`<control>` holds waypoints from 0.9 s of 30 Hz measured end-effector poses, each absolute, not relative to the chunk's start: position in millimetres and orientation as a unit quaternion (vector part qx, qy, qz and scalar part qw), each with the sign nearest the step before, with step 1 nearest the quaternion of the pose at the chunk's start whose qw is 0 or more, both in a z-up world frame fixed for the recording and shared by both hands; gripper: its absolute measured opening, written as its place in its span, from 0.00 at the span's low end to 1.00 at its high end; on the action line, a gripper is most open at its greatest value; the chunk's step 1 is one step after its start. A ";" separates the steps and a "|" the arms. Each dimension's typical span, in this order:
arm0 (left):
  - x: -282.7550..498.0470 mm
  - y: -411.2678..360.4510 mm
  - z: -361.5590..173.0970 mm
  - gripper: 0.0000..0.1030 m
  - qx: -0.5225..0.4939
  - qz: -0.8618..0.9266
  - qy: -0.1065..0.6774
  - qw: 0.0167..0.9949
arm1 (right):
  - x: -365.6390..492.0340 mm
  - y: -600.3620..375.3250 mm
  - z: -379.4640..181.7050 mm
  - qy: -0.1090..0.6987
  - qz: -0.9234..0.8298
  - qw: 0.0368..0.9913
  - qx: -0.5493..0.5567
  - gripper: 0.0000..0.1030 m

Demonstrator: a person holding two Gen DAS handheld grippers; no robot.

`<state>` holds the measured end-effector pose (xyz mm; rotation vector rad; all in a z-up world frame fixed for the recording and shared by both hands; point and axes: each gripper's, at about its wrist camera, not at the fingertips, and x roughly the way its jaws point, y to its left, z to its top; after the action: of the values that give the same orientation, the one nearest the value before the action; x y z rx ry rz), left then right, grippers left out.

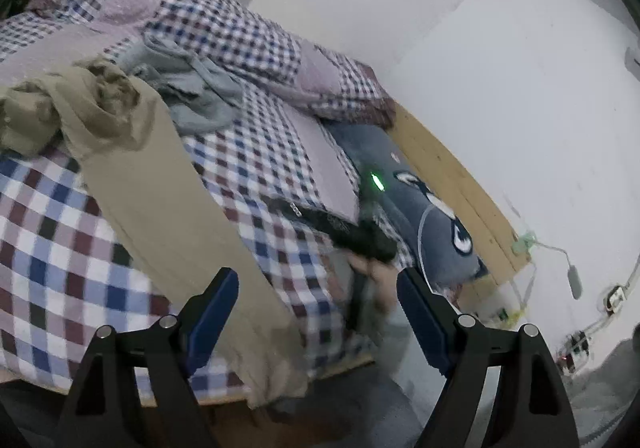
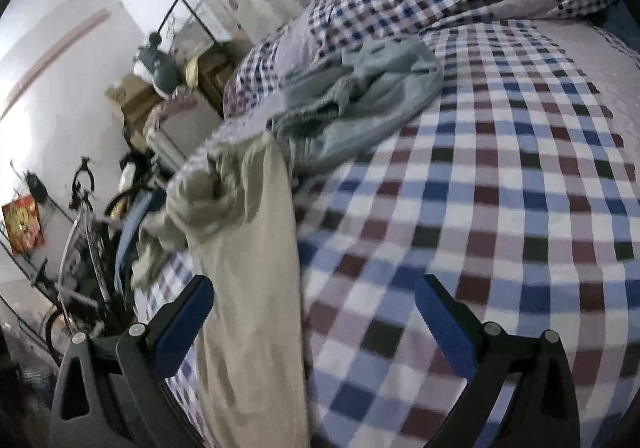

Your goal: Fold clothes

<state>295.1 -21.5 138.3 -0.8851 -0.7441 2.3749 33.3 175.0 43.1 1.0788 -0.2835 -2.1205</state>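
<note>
Checked bedding covers the bed [image 2: 500, 208], where beige trousers [image 1: 160, 184] lie with one leg hanging over the edge, a grey garment [image 2: 360, 96] beside them. Left hand-held gripper [image 1: 318, 312] and right hand-held gripper [image 2: 316, 324] are both spread, pinching nothing.

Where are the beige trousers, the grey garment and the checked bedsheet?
beige trousers [image 2: 248, 288]: right wrist view, on the long leg.
grey garment [image 2: 360, 96]: right wrist view, middle of the crumpled heap.
checked bedsheet [image 2: 500, 208]: right wrist view, bare flat part.
</note>
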 end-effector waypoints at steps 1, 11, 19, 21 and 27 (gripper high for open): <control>293.3 -25.6 136.9 0.82 -0.319 0.875 -0.270 0.243 | 39.3 178.4 41.4 -0.108 -0.823 0.363 0.423 1.00; 247.7 -30.3 115.2 0.82 -0.270 0.905 -0.220 0.245 | 140.9 231.1 28.7 -0.078 -0.824 0.350 0.439 0.88; 214.8 -12.2 59.7 0.82 -0.273 0.940 -0.118 0.169 | 214.0 231.1 7.6 -0.027 -0.819 0.323 0.472 0.72; 203.6 -10.6 39.9 0.82 -0.314 0.928 -0.115 0.162 | 222.3 224.8 1.1 -0.014 -0.815 0.319 0.483 0.65; 200.5 -19.2 38.4 0.82 -0.310 0.921 -0.142 0.189 | 229.1 201.1 -23.2 0.042 -0.802 0.297 0.517 0.48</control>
<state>200.5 -19.2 38.4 -0.8718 -0.4003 2.5890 229.1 201.1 -23.2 1.3741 0.1105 -2.1324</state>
